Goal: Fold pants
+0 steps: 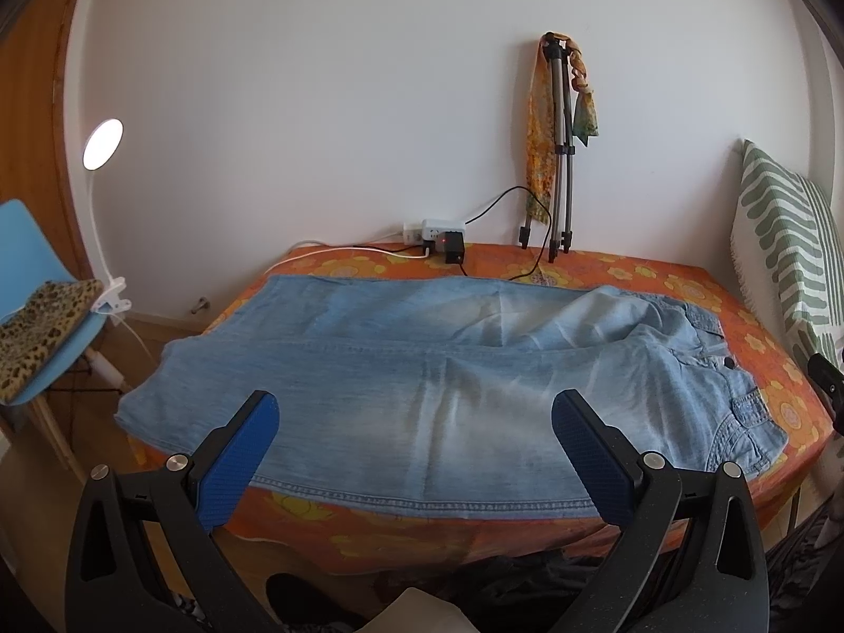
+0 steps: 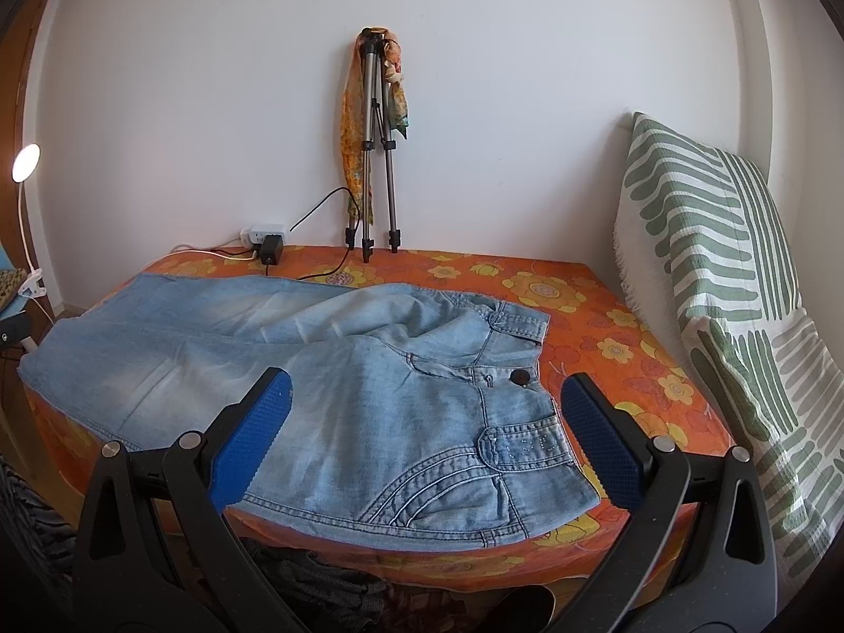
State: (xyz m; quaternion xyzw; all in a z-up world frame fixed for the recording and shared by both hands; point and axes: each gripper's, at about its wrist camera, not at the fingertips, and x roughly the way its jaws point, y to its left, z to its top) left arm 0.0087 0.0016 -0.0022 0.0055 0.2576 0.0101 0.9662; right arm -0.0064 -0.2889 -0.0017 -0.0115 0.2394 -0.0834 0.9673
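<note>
Denim, pale blue and faded, covers most of the table: the jeans (image 1: 448, 364) lie spread flat on the orange flowered tablecloth (image 2: 606, 316), waistband toward the right end, legs running to the left. The near leg's long hem sits right along the table's front edge, and at the left the leg ends reach the cloth's left border. On the right, past the waistband and its dark button (image 2: 521, 379), a broad strip of bare cloth stays free up to the green-striped cushion (image 2: 738, 285) leaning at that end. Behind the jeans a narrow band of cloth runs to the wall, taken up by a white power strip (image 1: 435, 228) with a black adapter (image 1: 452, 252), a trailing black cable, and a folded tripod (image 2: 375, 158) hung with a yellow scarf. The left gripper (image 1: 414, 406) hovers off the front edge above the near leg, jaws spread wide, gripping nothing. The right gripper (image 2: 426, 385) hangs before the hip and pocket end, jaws equally wide and empty. Off the left end stand a blue chair (image 1: 58, 348) with a leopard-print pad and a clip-on lamp (image 1: 103, 143), lit.
</note>
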